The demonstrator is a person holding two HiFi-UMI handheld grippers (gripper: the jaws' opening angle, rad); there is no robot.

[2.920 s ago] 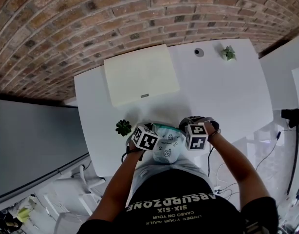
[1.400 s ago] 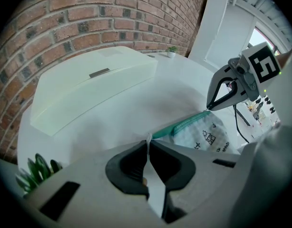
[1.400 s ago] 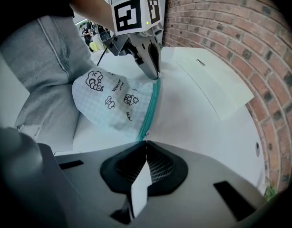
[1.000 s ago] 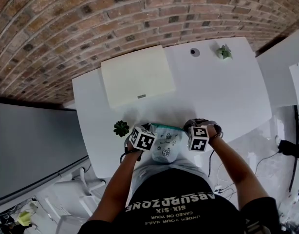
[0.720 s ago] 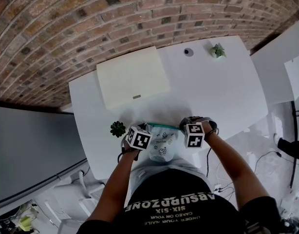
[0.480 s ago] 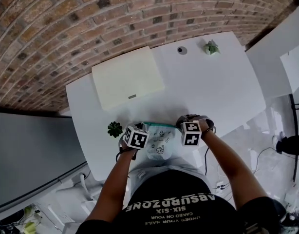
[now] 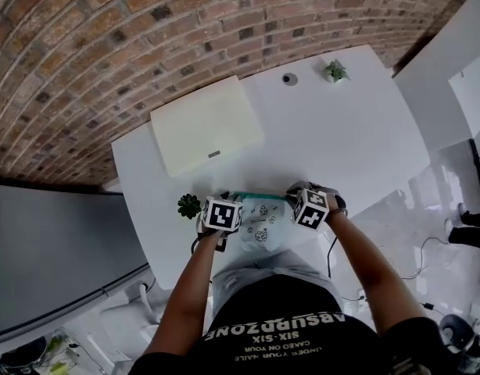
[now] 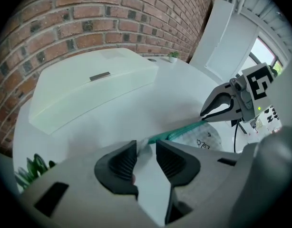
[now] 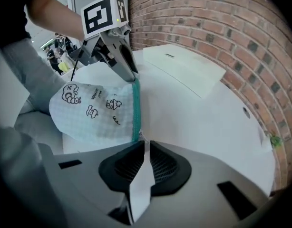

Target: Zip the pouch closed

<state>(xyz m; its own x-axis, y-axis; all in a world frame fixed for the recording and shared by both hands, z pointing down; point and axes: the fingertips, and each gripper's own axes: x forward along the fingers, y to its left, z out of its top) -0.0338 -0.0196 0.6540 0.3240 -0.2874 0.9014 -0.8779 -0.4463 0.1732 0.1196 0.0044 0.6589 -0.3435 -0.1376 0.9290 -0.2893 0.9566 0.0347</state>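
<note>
A pale checked pouch (image 9: 91,109) with small cartoon prints and a green zipper band (image 9: 135,107) lies at the near table edge (image 7: 259,225). The left gripper (image 8: 146,148) is at the pouch's left end. Its jaws are opening, with the pouch's corner (image 8: 145,151) loose in the gap between them. The right gripper (image 9: 142,144) is at the other end, its jaws shut on the small zipper pull (image 9: 141,137). Each gripper also shows in the other's view, the right gripper (image 8: 213,112) and the left gripper (image 9: 131,75).
A flat cream box (image 7: 205,123) lies toward the brick wall. A small green plant (image 7: 189,205) stands just left of the left gripper. Another plant (image 7: 334,70) and a round grey disc (image 7: 289,78) sit at the far right of the white table (image 7: 357,143).
Both grippers stay at the pouch's two ends. The right gripper's marker cube has rolled to a tilt. The head view has shifted slightly.
</note>
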